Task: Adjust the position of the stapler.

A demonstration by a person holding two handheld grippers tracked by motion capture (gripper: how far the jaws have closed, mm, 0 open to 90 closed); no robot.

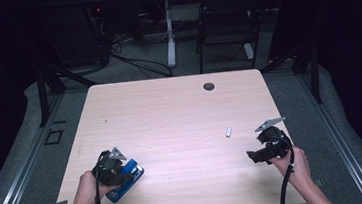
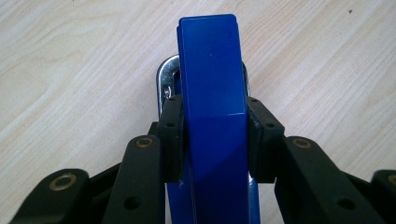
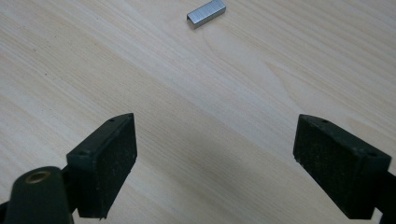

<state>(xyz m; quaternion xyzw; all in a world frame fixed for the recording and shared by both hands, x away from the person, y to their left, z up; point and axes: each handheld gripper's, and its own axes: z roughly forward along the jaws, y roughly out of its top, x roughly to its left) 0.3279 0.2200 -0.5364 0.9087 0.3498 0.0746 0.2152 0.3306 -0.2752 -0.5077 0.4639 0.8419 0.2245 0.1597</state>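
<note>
A blue stapler [image 1: 126, 179] with a metal base [image 2: 164, 79] lies at the table's front left. My left gripper [image 1: 116, 169] is shut on the stapler [image 2: 212, 107], with both pads pressed against its sides. A small strip of staples [image 1: 228, 131] rests right of the table's middle. My right gripper [image 1: 255, 156] stands open above bare wood near the front right, nothing between its pads [image 3: 109, 158]. In the right gripper view the staple strip [image 3: 206, 13] lies ahead of the jaws, well apart from them.
A dark round grommet [image 1: 209, 86] is set in the light wooden table [image 1: 170, 113] near its far edge. Behind the table stand a black chair [image 1: 226, 22] and a white desk leg [image 1: 169, 33] among floor cables.
</note>
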